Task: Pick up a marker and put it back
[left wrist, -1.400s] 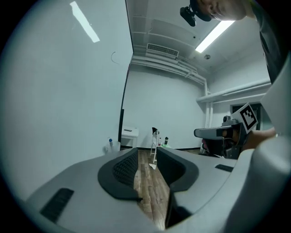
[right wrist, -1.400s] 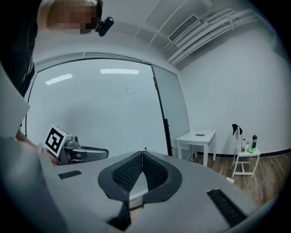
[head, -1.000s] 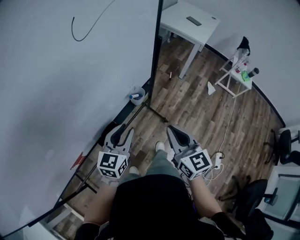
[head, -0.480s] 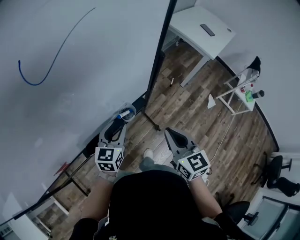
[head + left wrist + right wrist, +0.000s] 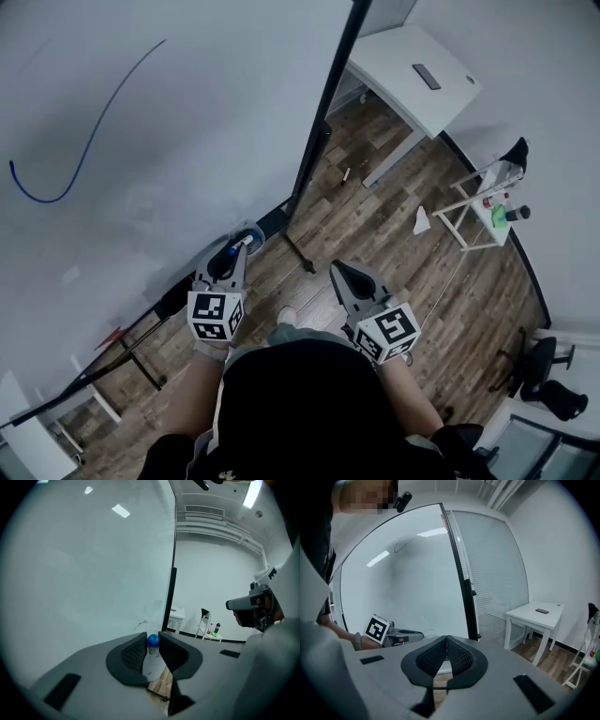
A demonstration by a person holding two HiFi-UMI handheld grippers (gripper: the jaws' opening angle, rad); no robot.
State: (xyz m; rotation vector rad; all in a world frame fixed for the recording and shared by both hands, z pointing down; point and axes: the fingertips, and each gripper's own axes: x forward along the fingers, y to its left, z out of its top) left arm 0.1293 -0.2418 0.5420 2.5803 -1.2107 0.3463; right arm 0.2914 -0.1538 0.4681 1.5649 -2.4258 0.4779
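Here, the whiteboard fills the head view from nine to twelve o'clock. At its foot, the left claw has just been closing and clamps the marker. The right claw, at three o'clock of the left, is pressed together and empty. The blue-capped marker stands in a round holder.

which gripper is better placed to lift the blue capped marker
Left. The left gripper already has the marker between its jaws, which have just been closing on it; the right gripper is shut, empty, and off to the side.
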